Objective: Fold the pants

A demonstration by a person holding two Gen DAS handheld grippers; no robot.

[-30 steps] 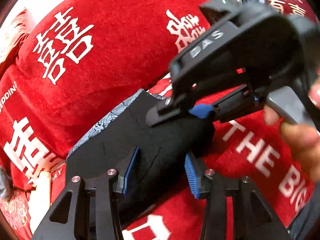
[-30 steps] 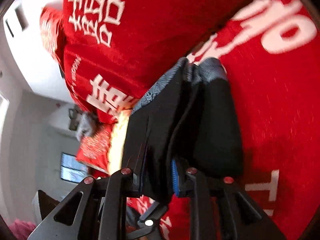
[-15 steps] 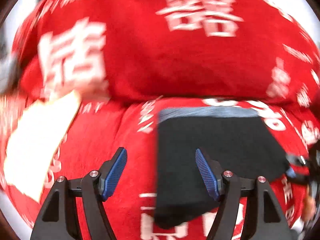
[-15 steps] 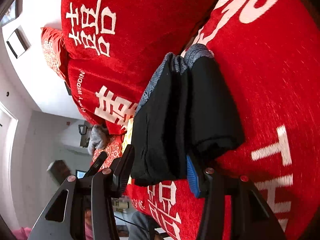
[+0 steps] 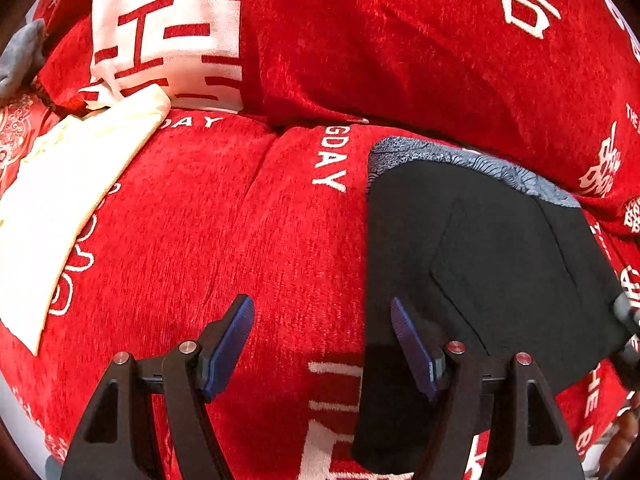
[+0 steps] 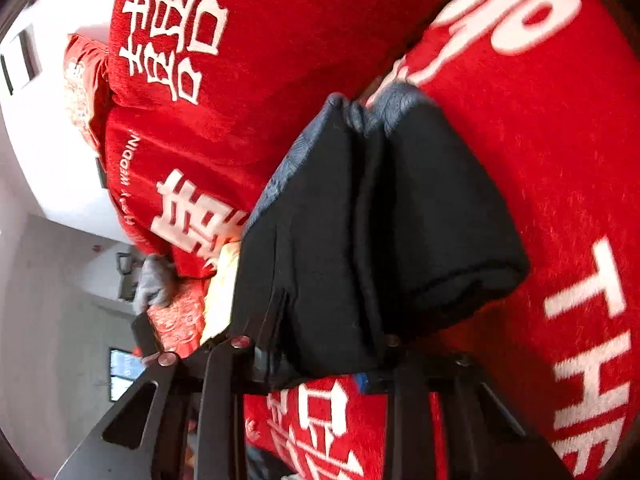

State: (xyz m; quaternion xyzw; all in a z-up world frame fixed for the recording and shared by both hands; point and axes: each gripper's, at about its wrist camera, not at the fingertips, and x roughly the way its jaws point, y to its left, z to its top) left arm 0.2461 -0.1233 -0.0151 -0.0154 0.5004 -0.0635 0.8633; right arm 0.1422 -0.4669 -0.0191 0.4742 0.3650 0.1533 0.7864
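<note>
Left tongs (image 5: 322, 344) stand apart over the red sofa seat (image 5: 224, 232), with nothing between their blue pads (image 5: 228, 344); the right-hand pad sits at the left edge of the folded pants (image 5: 480, 264) without pressing on them. Right tongs (image 6: 320, 364) are closing, and the thick folded end of the pants (image 6: 360, 240) fills the gap between their black fingers, the cloth bunched against both sides so that they look clamped on it.

From the left wrist view the pants lie as a dark, roughly square bundle on the seat, toward the right side, with a grey patterned waistband (image 5: 472, 162) along the far edge, close under the back cushion (image 5: 400, 48). A stitched pocket outline shows on the top layer. From the right wrist view the bundle shows several stacked layers, its near end raised off the seat and the far, waistband end (image 6: 392, 100) resting where seat and back cushion meet.

Both seat and back cushion are covered in red plush cloth with large white characters and English letters. A pale cream cloth (image 5: 60, 208) lies on the seat well apart from the pants, at the far left. Beyond it a grey item (image 5: 22, 56) rests at the sofa's end. The right wrist view also takes in white room walls (image 6: 48, 272).
</note>
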